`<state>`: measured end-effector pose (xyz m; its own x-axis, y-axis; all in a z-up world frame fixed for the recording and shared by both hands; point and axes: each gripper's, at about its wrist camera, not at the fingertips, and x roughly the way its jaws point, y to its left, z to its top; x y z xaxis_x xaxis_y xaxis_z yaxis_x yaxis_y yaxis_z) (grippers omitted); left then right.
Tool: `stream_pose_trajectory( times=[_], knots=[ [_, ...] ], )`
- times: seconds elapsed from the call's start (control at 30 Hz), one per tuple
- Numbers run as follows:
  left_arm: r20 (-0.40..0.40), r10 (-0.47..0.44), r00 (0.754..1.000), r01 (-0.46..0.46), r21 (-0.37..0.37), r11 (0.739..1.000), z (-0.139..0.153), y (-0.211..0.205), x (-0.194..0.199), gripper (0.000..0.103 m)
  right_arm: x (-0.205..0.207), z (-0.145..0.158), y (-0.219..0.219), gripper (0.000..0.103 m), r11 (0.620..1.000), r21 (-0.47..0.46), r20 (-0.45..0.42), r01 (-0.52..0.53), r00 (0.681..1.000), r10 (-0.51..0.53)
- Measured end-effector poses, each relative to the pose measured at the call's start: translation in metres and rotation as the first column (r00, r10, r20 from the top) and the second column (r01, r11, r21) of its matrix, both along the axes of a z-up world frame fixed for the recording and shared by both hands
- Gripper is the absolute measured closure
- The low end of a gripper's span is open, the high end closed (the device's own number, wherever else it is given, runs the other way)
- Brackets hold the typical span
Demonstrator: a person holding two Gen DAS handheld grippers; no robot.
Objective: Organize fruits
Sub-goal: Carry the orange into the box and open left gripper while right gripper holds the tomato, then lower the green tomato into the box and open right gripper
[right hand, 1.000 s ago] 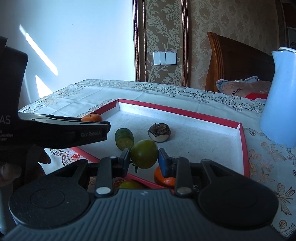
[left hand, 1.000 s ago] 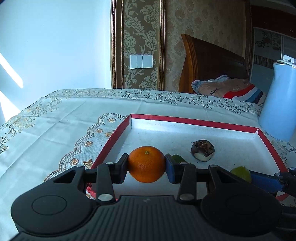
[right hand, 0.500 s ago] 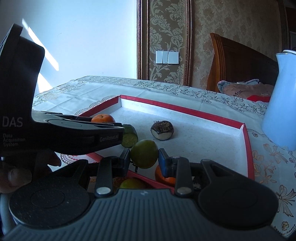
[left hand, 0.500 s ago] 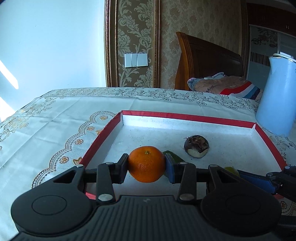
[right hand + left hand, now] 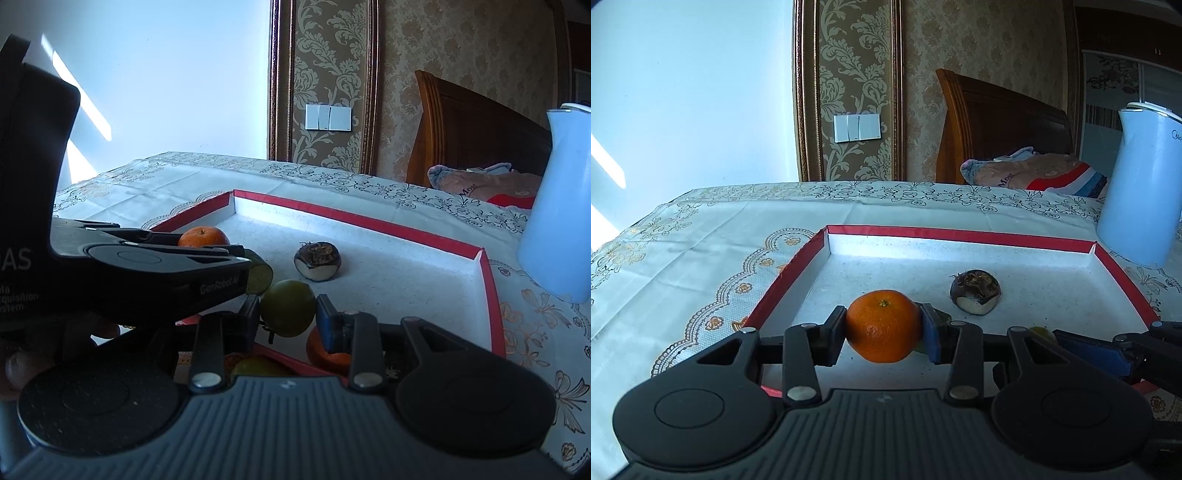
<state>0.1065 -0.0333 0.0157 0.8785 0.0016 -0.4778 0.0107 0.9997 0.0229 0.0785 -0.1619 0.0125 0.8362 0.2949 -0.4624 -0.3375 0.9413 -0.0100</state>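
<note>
My left gripper [image 5: 884, 326] is shut on an orange tangerine [image 5: 883, 325], held just above the near left part of a red-rimmed white tray [image 5: 960, 236]. My right gripper [image 5: 288, 314] is shut on a green round fruit [image 5: 288, 307] over the tray's near edge. A dark brown fruit with a pale base [image 5: 317, 260] lies in the tray's middle, also seen as the brown fruit [image 5: 975, 291] from the left wrist. A cut green fruit [image 5: 260, 275] sits in the tray, partly hidden by the left gripper body [image 5: 155, 273]. The right gripper's blue pad [image 5: 1089, 354] shows at the lower right of the left wrist view.
A light blue kettle [image 5: 1141, 188] stands on the table right of the tray. Another orange fruit [image 5: 327, 354] and a green one [image 5: 255, 365] lie on the patterned tablecloth [image 5: 701, 251] before the tray. A wooden chair with a cushion [image 5: 1034, 173] stands behind the table.
The left gripper with the tangerine has shifted a little forward over the tray, covering more of the cut green fruit in the right wrist view. The right gripper has kept still.
</note>
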Motion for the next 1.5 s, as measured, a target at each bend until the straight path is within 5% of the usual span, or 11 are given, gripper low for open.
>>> stream_pose_trajectory(
  times=[0.1, 0.23, 0.4, 0.57, 0.93, 1.2, 1.5],
  knots=[
    [-0.002, 0.004, 1.000, -0.004, -0.005, 1.000, 0.000, 0.001, 0.000, 0.061, 0.000, 0.001, -0.001, 0.071, 1.000, 0.005, 0.000, 0.002, 1.000, -0.002],
    [0.003, 0.020, 1.000, -0.020, 0.000, 1.000, 0.000, 0.001, -0.001, 0.043, -0.002, 0.000, -0.002, 0.071, 1.000, 0.007, 0.002, 0.005, 1.000, -0.005],
    [-0.001, 0.021, 1.000, -0.021, 0.002, 1.000, 0.000, 0.001, -0.002, 0.039, -0.004, 0.000, -0.003, 0.070, 1.000, 0.013, 0.003, 0.008, 1.000, -0.008],
    [-0.021, 0.033, 0.999, -0.034, -0.032, 0.999, -0.001, 0.007, -0.001, 0.023, -0.005, 0.001, -0.006, 0.071, 1.000, 0.029, 0.002, 0.011, 1.000, -0.011],
    [-0.008, 0.063, 0.998, -0.064, -0.067, 0.996, 0.003, 0.022, -0.012, 0.022, -0.016, 0.008, -0.020, 0.066, 0.995, 0.087, 0.028, 0.039, 0.999, -0.042],
    [0.040, 0.041, 0.998, -0.039, -0.066, 0.997, 0.010, 0.035, -0.053, 0.022, -0.047, 0.018, -0.052, 0.056, 0.979, 0.187, 0.051, 0.078, 0.995, -0.089],
    [0.030, 0.003, 1.000, -0.002, -0.046, 0.999, 0.003, 0.042, -0.094, 0.022, -0.085, 0.004, -0.077, 0.056, 0.972, 0.202, 0.021, 0.124, 0.991, -0.131]
  ],
)
